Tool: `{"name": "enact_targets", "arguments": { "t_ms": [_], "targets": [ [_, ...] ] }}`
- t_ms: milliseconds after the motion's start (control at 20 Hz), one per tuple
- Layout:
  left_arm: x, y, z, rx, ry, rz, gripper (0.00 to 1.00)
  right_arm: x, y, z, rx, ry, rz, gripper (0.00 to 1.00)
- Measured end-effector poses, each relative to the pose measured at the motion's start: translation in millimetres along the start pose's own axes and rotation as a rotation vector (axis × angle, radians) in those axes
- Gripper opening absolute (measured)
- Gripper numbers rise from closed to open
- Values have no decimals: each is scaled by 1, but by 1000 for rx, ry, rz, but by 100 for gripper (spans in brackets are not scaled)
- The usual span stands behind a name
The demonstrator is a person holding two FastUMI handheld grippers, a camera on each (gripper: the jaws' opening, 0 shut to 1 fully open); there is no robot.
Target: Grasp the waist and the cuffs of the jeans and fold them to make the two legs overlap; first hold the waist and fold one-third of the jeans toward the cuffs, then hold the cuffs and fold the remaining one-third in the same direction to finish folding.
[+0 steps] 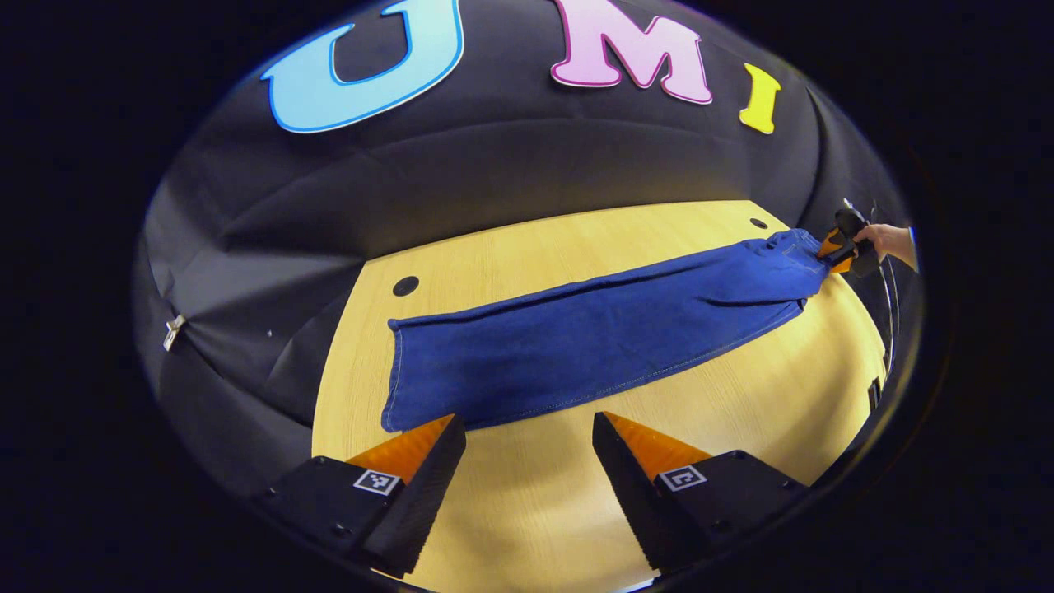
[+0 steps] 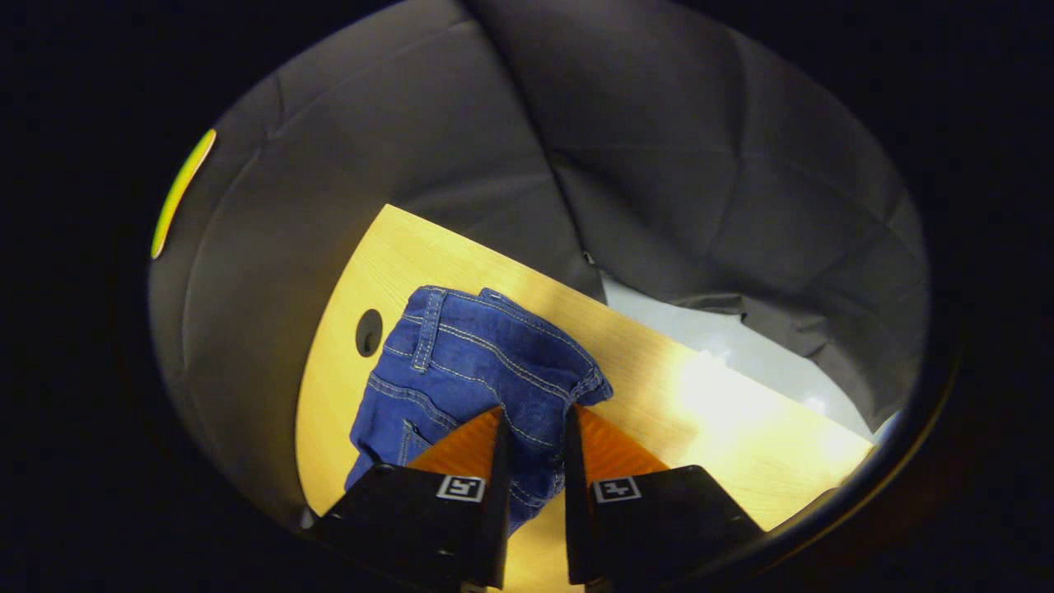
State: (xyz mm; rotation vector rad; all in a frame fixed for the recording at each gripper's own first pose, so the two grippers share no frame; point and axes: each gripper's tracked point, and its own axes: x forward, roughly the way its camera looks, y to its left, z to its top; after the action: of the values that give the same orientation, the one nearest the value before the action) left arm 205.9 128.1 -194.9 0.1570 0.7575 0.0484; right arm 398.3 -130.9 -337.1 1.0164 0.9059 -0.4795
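With the jeans (image 1: 593, 346) laid legs-overlapped along the table (image 1: 527, 511), the right gripper (image 2: 533, 449) pinches the waist (image 2: 478, 354) at one end while the left gripper (image 1: 527, 445) hangs wide open, holding nothing, by the cuffs (image 1: 403, 371) at the other, so lift the waist evenly and carry it a third toward them.

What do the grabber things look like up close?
Each gripper, left and right, has two black wedge-shaped fingers with orange ridged faces. A small white square tag with a black pattern sits on each finger's base. Far off in the left gripper view, a bare hand holds the right gripper.
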Motion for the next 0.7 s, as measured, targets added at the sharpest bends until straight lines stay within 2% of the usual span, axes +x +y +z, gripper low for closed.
{"name": "enact_targets", "arguments": {
  "t_ms": [50, 100, 200, 400, 550, 700],
  "targets": [
    [-1, -3, -1, -9, -5, -1, 98, -4, -3, -3, -4, 6, 20, 37],
    [-2, -5, -4, -18, -6, -7, 98, -6, -5, 2, -12, -1, 36, 25],
    [-5, -5, -12, -25, -1, -21, 98, -18, 2, 8, -35, -32, 68, 18],
    [-16, 13, -21, -10, -10, -39, 98, -87, 39, 19, -101, -212, 161, 17],
    [-26, 33, -29, -17, -28, -48, 98, -169, 81, 11, -276, -384, 237, 17],
    [-37, 51, -35, -53, -47, -57, 98, -226, 119, -26, -434, -498, 330, 17]
  ]
}}
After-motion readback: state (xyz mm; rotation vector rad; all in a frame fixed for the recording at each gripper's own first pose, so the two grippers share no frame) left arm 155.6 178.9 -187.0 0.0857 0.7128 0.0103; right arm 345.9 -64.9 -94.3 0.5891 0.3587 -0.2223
